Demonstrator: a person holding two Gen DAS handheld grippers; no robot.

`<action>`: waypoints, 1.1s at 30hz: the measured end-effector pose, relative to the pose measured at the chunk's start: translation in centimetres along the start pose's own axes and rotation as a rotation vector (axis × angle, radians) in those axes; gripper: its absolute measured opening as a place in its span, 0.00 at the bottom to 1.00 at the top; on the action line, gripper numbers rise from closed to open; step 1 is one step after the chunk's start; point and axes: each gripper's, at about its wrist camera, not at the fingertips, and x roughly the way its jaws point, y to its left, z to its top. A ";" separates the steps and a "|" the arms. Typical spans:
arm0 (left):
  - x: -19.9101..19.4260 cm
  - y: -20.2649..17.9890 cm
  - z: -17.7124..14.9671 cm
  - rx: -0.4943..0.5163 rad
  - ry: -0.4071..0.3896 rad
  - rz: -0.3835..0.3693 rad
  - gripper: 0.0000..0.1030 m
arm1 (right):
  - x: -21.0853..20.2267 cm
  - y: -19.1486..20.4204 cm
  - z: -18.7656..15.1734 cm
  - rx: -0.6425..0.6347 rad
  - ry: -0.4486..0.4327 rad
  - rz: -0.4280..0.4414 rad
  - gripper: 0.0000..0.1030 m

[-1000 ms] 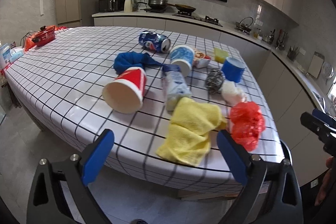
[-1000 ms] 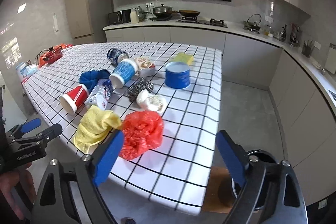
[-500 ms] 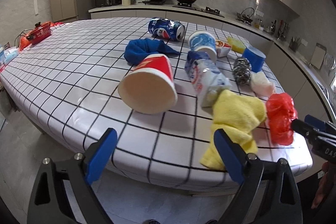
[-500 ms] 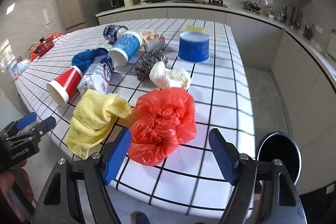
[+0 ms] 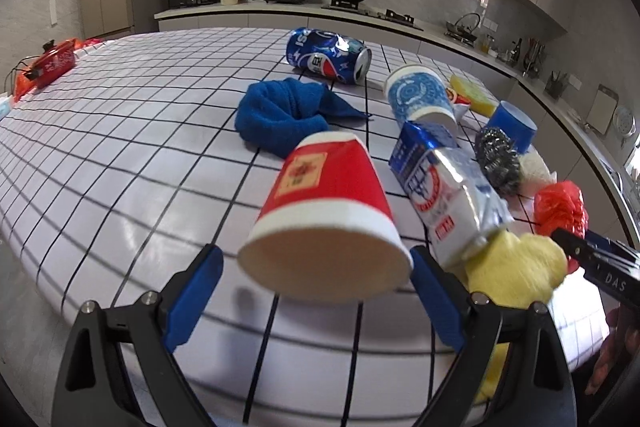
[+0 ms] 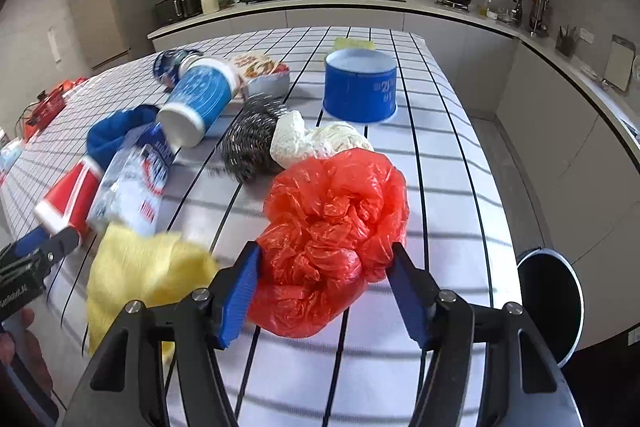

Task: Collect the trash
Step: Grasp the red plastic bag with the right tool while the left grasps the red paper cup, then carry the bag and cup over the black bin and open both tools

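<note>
Left wrist view: the left gripper [image 5: 314, 277] is spread wide, framing the mouth of the red cup [image 5: 326, 217] lying on its side on the table [image 5: 120, 163]; no contact is seen. Right wrist view: the right gripper [image 6: 326, 285] is spread around the red bag [image 6: 334, 241], its pads [image 6: 240, 287] just beside it; a bin [image 6: 550, 301] is seen below the table edge.
</note>
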 end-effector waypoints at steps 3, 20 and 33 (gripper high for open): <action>0.8 -0.1 0.4 0.001 0.014 -0.009 0.91 | 1.0 0.0 0.9 0.009 -0.010 -0.011 0.64; -4.7 -1.1 1.3 0.007 -0.097 -0.037 0.60 | -3.5 -1.3 1.2 0.038 -0.081 0.051 0.42; -7.3 -11.3 2.6 0.116 -0.146 -0.145 0.60 | -10.8 -8.8 1.2 0.080 -0.185 -0.005 0.42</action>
